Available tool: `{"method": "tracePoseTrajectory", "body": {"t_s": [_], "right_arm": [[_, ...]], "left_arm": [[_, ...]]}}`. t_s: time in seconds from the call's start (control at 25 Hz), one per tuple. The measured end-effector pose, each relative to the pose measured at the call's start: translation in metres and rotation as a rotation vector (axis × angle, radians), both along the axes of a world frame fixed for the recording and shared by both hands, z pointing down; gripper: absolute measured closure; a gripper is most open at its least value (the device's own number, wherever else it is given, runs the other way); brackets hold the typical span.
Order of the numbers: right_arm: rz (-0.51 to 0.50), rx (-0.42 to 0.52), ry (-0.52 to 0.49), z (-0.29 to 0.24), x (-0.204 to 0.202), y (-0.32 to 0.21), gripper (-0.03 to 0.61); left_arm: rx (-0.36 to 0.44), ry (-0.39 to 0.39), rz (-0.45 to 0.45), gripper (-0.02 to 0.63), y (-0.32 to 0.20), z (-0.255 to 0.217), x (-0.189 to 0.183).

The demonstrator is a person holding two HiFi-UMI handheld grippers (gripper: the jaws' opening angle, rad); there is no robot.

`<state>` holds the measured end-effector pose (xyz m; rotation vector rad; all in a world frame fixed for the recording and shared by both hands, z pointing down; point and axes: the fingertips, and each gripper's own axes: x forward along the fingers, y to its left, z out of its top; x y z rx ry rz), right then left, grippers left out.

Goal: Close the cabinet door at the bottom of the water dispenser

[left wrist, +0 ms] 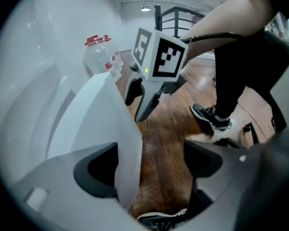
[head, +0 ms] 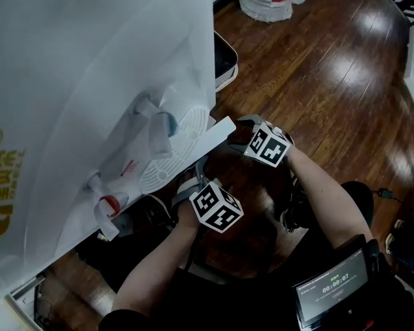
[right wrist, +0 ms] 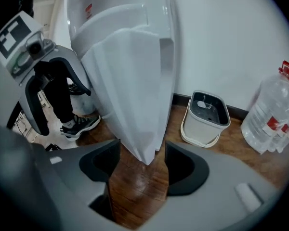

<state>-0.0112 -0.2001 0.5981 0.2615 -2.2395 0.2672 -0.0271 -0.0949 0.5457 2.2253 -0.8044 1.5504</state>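
Left gripper point(left wrist: 151, 174): jaws spread wide, pinching nothing. The door point(left wrist: 111, 119) enters the gap from 11 o'clock. Its free edge lies at the left jaw's inner face, but whether it touches cannot be told. The right jaw is well apart from it, with bare floor point(left wrist: 159, 143) between them.

Right gripper point(right wrist: 140, 170): jaws spread wide, pinching nothing. The door's lower corner hangs into the gap from 12 o'clock, clear of both pads, with floor showing beneath it.

Outward, left gripper view: the right gripper hangs at 12 o'clock, just beside the door's edge. A shoe point(left wrist: 211, 117) stands on the floor at 2 o'clock.

Outward, right gripper view: the left gripper is at 9 o'clock, on the far side of the door. A bin point(right wrist: 202, 129) stands by the wall at 2 o'clock, and bottles point(right wrist: 272, 114) stand at 3 o'clock.

Head view: the door stands open, seen edge-on as a white strip jutting from the dispenser point(head: 90, 81) toward 2 o'clock. The right gripper is at the strip's outer end. The left gripper is at 7 o'clock of that end, below the drip tray point(head: 172, 158). The blue tap point(head: 167, 124) is above the tray and the red tap point(head: 110, 204) is at its 8 o'clock.
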Motion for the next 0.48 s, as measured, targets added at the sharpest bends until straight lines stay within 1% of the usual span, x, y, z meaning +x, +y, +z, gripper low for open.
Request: {"method": "tracePoseTrajectory", "body": {"t_s": [0.16,0.2,0.24,0.28,0.32,0.4,0.48], "right_arm": [[-0.002,-0.004,-0.062,0.002,-0.023,0.002,0.292],[-0.002,0.002,-0.065,0.002,-0.027,0.0,0.287],[-0.004,0.01,-0.063,0.002,-0.03,-0.003,0.29],[-0.008,0.017,-0.06,0.002,-0.032,-0.006,0.291],[-0.012,0.022,-0.056,0.002,-0.033,-0.009,0.291],[-0.024,0.024,-0.043,0.003,-0.037,-0.012,0.291],[-0.044,0.016,-0.026,0.005,-0.04,-0.013,0.291]], "left_arm": [[0.029,-0.004,-0.008,0.175,0.0,0.0,-0.002],[0.033,0.015,-0.032,0.18,-0.002,-0.001,-0.003],[0.03,0.053,-0.078,0.201,-0.004,-0.003,-0.004],[0.019,0.113,-0.149,0.224,-0.008,-0.006,-0.004],[-0.001,0.191,-0.243,0.226,-0.012,-0.01,-0.004],[-0.063,0.357,-0.469,0.242,-0.018,-0.017,-0.005],[-0.132,0.495,-0.678,0.258,-0.021,-0.021,-0.007]]}}
